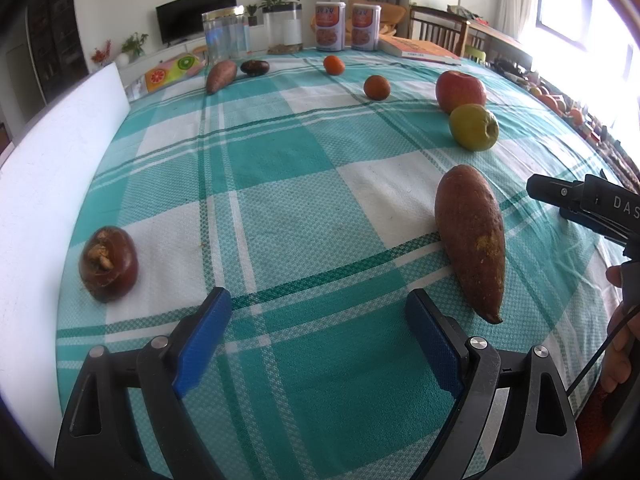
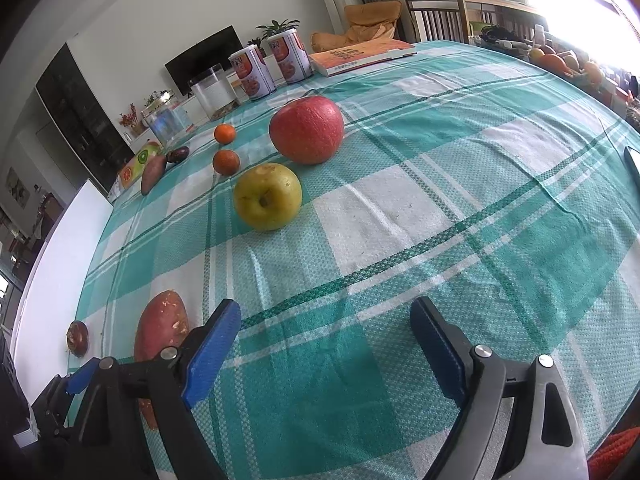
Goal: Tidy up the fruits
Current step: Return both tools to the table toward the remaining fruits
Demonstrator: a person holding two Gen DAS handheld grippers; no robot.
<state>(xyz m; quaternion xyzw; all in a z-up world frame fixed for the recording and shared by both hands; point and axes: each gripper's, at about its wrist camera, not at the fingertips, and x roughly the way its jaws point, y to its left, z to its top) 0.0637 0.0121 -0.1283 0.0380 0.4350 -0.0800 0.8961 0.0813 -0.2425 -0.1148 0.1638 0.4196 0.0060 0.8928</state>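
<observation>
Left wrist view shows the left gripper (image 1: 318, 336) with jaws apart and empty over the checked tablecloth (image 1: 280, 184), a sweet potato (image 1: 472, 240) just beside it. Right gripper (image 2: 326, 346) is likewise spread and empty. Sorting looks barely started (my judgement): red apple (image 2: 307, 129), green apple (image 2: 267, 196) and oranges (image 2: 226, 161) lie scattered.

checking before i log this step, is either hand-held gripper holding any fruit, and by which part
Nothing is held. The left hand-held gripper and the right hand-held gripper both stand open over bare tablecloth.
</observation>
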